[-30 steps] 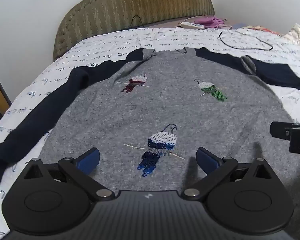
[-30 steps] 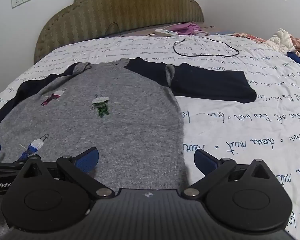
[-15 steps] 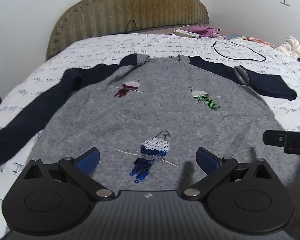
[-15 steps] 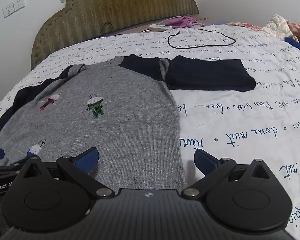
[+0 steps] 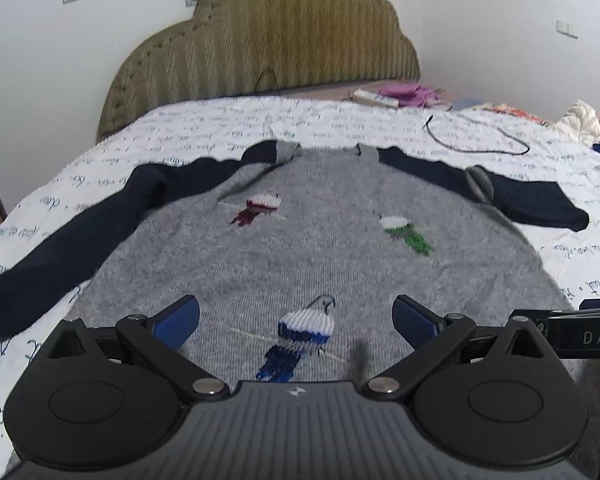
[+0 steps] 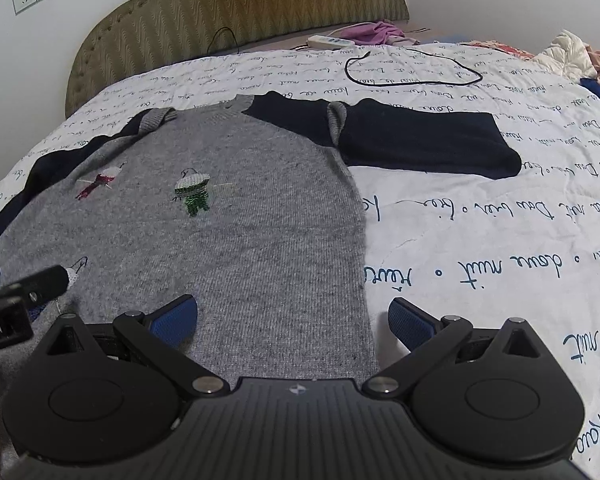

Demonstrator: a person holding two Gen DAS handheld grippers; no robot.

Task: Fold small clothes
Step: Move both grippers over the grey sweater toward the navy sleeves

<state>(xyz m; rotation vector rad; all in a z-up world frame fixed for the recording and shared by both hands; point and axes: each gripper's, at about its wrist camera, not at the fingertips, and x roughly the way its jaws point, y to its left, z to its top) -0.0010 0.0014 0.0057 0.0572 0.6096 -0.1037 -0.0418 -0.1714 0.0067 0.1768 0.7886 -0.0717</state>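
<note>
Lying flat and face-up on the white bedsheet printed with blue handwriting [image 6: 480,240] is the grey knitted sweater with navy sleeves [image 5: 300,248], three small embroidered figures across its chest. My left gripper [image 5: 296,316] hangs over its lower hem, fingers spread wide around the blue figure, gripping nothing. My right gripper [image 6: 292,316] straddles the sweater's right side edge, equally wide and empty. Farther off, a black cable [image 6: 412,68] loops before the olive padded headboard [image 5: 260,52].

A home bedroom, it seems — padded headboard [image 5: 260,44], printed bedsheet [image 6: 480,240].
</note>
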